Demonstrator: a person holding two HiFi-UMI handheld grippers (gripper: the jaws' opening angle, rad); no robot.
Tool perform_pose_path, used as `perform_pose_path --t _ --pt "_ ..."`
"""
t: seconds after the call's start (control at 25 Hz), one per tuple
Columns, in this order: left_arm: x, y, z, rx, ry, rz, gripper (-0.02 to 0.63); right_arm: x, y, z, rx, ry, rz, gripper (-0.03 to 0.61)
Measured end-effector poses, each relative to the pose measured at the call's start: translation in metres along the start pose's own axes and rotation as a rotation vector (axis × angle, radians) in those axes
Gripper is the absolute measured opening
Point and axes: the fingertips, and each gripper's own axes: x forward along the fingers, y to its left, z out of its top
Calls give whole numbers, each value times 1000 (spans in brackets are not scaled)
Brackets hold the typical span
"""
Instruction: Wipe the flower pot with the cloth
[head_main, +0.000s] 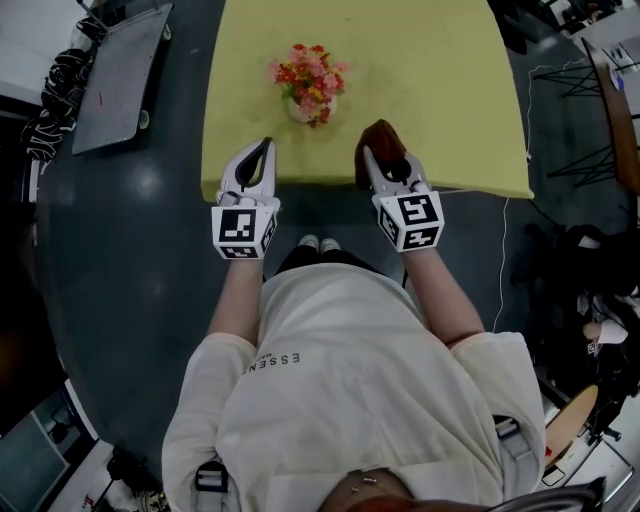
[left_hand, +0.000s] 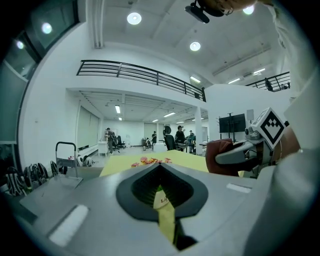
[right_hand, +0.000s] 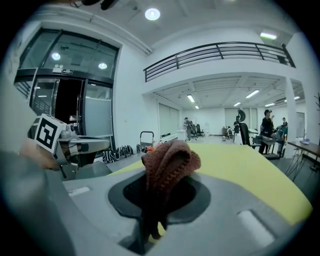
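Left gripper (head_main: 262, 150): jaws pressed together, nothing between them; it hangs near and to the left of the flower pot (head_main: 300, 108).
Right gripper (head_main: 386, 163): jaws clamped on the cloth (right_hand: 168, 159), near and to the right of the flower pot.
Cloth: brown, bunched up, poking out past the jaws, apart from the flower pot.
Flower pot: pale, topped with red and orange blooms, upright beyond and between both grippers.
Table (head_main: 430, 90): yellow top, right under the flower pot.

The jaws pinch a bunched brown cloth (right_hand: 167, 162), its folds standing up before the yellow table (right_hand: 250, 172).
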Motion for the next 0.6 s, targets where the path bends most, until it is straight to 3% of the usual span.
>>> perform_pose_path --t 0.6 --pt "0 -10 21 -36 -67 -53 15 -5 -4 6 -52 -37 -19 54"
